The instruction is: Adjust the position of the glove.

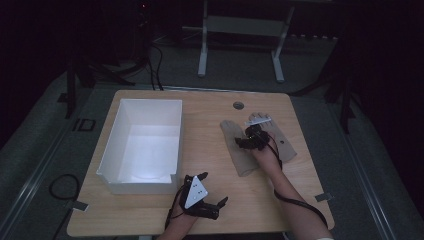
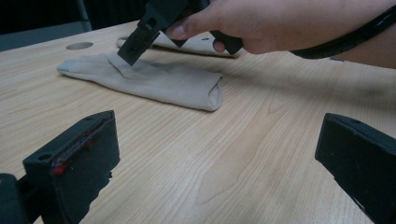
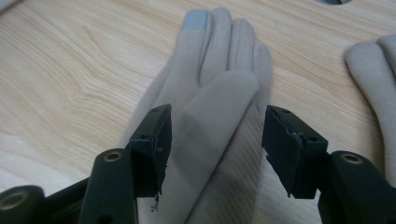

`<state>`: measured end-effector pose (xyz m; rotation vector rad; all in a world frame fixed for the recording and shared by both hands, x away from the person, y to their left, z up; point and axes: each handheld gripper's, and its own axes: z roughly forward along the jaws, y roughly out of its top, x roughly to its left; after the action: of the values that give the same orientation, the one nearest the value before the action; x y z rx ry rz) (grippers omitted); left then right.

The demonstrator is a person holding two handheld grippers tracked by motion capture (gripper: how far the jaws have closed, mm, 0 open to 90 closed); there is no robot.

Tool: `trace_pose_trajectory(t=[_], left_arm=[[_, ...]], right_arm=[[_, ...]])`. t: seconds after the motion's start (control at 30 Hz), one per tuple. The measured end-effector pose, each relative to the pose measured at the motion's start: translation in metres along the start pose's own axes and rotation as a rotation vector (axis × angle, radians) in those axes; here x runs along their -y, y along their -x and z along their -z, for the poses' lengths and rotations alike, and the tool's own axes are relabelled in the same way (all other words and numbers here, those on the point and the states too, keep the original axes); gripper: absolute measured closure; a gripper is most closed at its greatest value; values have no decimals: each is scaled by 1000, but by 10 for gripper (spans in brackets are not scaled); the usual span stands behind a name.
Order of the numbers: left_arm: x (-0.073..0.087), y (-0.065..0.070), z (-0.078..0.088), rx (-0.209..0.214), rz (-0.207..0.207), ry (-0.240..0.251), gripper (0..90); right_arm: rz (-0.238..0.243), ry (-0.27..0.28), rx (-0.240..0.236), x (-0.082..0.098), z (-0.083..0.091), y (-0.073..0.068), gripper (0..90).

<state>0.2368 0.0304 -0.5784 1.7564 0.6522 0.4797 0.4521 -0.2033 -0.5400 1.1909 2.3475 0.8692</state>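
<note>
- Over the near glove (image 3: 210,121), the right claw (image 3: 215,140) hangs with its two black jaws about half open. One jaw stands on each side of the glove's thumb. The pads do not press on it, so the claw holds nothing.
- That tan glove lies flat on the wooden table (image 1: 210,150), fingers pointing away. One fingertip is grey.
- Just beside it lies a second tan glove (image 3: 376,88), with bare table between them.
- Near the front edge of the table, the left claw (image 1: 212,190) rests with its jaws wide open and nothing between them.
- Off to the left stands a white box (image 1: 112,165), well apart from the gloves.
</note>
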Motion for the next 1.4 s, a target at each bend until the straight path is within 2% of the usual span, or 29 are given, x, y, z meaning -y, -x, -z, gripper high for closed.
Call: trace_pose_trajectory(t=[0.13, 0.23, 0.3, 0.37, 0.4, 0.43, 0.47, 0.5, 0.57, 0.77, 0.97, 1.07, 1.13, 1.2, 1.33, 1.4], left_arm=[[0, 0, 0, 0, 0, 0, 2], [0, 0, 0, 0, 0, 0, 2], [0, 0, 0, 3, 0, -1, 2], [0, 0, 0, 3, 0, -2, 2], [0, 0, 0, 3, -1, -2, 2], [0, 0, 0, 3, -1, -2, 2], [0, 0, 0, 3, -1, -2, 2], [0, 0, 0, 4, 0, -2, 2], [0, 0, 0, 4, 4, -1, 2], [0, 0, 0, 4, 1, -3, 2], [0, 0, 0, 1, -4, -5, 2], [0, 0, -1, 1, -1, -3, 2], [0, 0, 0, 0, -3, -6, 2], [0, 0, 0, 0, -3, -5, 2], [0, 0, 0, 1, -3, -7, 2], [0, 1, -1, 0, -2, -4, 2]], right_arm=[[-10, -22, 2, 2, -9, 1, 463], [-11, -12, -1, 5, -12, 1, 467], [-38, -1, -22, 7, -13, 2, 502], [-41, 4, -41, 8, -13, 3, 556], [-39, 7, -54, 9, -13, 3, 617], [-39, 7, -54, 9, -13, 3, 617], [-40, 7, -65, 9, -13, 3, 678], [-32, 7, -76, 9, -12, -1, 787], [-43, 4, -59, 7, -10, -6, 812], [-84, 53, -79, -2, 10, -15, 818], [-135, 133, -91, -11, 40, -25, 819], [-177, 184, -120, -12, 55, -32, 819], [-178, 210, -125, -13, 63, -38, 819], [-189, 234, -116, -13, 71, -42, 819], [-245, 257, -97, -6, 79, -47, 819], [-247, 261, -61, 0, 79, -49, 818]])
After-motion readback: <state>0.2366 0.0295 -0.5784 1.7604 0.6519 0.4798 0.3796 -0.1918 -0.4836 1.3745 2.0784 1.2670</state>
